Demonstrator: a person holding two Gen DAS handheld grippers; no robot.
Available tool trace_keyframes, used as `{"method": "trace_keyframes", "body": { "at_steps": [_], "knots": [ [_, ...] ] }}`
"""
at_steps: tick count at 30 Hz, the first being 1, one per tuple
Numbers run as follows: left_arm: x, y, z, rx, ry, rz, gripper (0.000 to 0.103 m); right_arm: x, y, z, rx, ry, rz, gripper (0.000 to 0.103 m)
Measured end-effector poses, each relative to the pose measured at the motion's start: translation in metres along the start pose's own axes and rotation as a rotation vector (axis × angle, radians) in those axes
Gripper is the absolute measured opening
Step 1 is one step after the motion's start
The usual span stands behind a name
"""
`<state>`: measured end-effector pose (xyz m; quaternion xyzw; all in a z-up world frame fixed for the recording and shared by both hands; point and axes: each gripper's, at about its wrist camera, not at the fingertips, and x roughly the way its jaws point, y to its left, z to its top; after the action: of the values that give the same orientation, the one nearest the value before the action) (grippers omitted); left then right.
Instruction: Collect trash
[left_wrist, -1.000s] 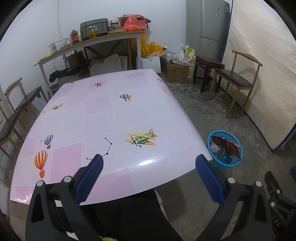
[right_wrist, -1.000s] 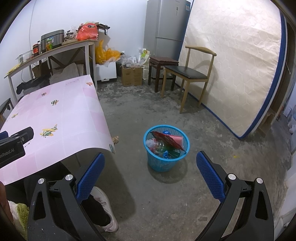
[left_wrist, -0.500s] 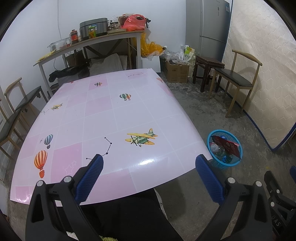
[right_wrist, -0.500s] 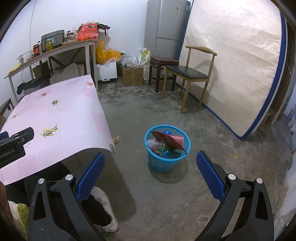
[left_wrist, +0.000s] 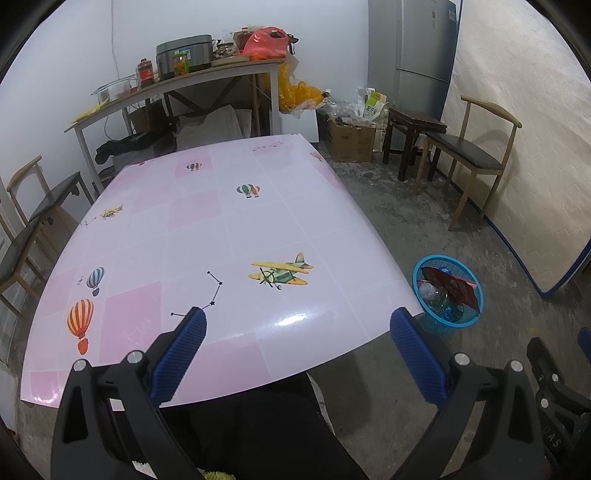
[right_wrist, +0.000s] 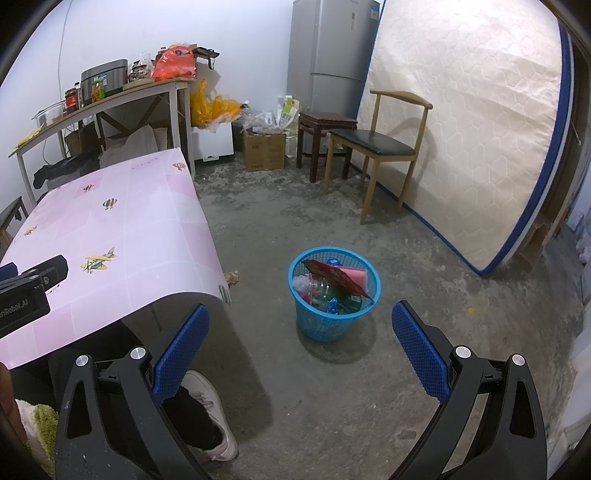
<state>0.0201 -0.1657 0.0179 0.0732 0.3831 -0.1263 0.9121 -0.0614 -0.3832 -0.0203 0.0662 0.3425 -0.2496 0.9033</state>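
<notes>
Against the right wall leaned a quilted mattress (right_wrist: 476, 122) with a blue border, and beside it, in the far corner, stood a grey fridge (right_wrist: 328, 59). Nearer, the table (left_wrist: 177, 229) under its pink cloth printed with balloons and aeroplanes filled most of the left wrist view, its top bare. Farther back stood a wooden chair (right_wrist: 380, 144) with a dark seat. On the concrete floor just off the table's near right corner sat the blue mesh basket (right_wrist: 325, 325), holding the trash: a clear plastic bottle (right_wrist: 314, 286), a red wrapper (right_wrist: 332, 277) and other scraps. Above the table's near edge the left gripper (left_wrist: 295, 332) was held level, pointing across the cloth, its blue-padded fingers (left_wrist: 181, 350) spread wide with nothing between them. Off to the side, the right gripper (right_wrist: 299, 332) was aimed down towards the basket from short of it, jaws likewise splayed apart and empty. Below it showed the person's white shoe (right_wrist: 210, 410).
</notes>
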Motion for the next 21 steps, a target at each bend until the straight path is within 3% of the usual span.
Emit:
{"method": "trace_keyframes", "body": {
  "at_steps": [21],
  "knots": [
    [-0.005,0.012,-0.004,-0.011,-0.003,0.032,0.098,-0.001,0.021,-0.003,-0.056,-0.011,0.059,0.095]
  ]
}}
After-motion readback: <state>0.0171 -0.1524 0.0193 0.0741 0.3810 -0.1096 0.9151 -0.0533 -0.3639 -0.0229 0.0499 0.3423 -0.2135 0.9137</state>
